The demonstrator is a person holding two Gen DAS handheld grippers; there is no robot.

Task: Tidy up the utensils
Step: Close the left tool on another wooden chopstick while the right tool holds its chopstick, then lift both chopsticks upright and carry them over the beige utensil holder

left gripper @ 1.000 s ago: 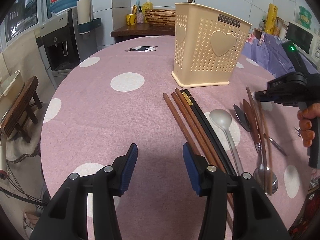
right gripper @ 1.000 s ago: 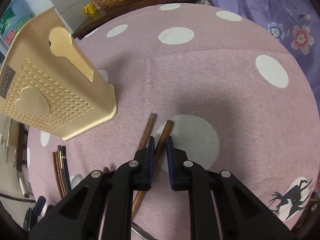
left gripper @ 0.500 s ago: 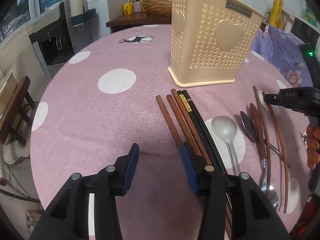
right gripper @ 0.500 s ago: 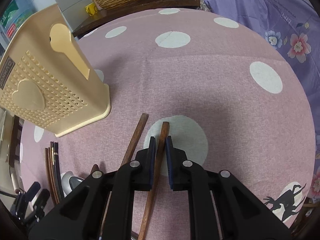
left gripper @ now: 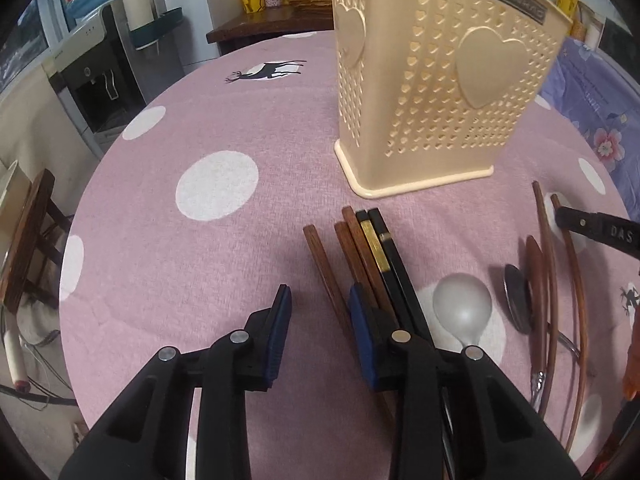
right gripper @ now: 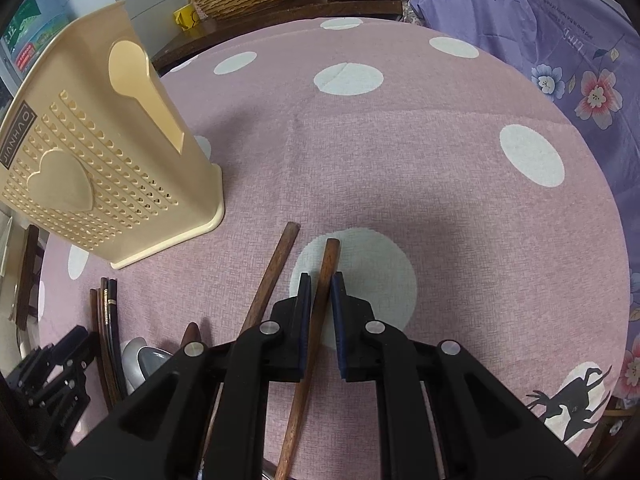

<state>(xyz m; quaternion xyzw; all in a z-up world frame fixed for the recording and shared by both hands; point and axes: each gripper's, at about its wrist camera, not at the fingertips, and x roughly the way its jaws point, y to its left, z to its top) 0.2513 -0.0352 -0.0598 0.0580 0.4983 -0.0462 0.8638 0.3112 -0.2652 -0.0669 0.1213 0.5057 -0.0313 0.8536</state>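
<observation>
On the table (right gripper: 400,152) the holder (right gripper: 100,184) stands at ten o'clock of the right gripper (right gripper: 319,292), clamped on one chopstick (right gripper: 326,264), apparently mid-pickup and next needing a lift into it, while the left gripper (left gripper: 320,312) hangs apart.

Utensils flat on surface; holder upright

Beige perforated holder (left gripper: 436,92) stands at 12 o'clock. Five chopsticks (left gripper: 368,256) lie parallel at 6 o'clock; grey spoon (left gripper: 462,306) and brown-handled utensils (left gripper: 538,264) at 4 o'clock.
</observation>
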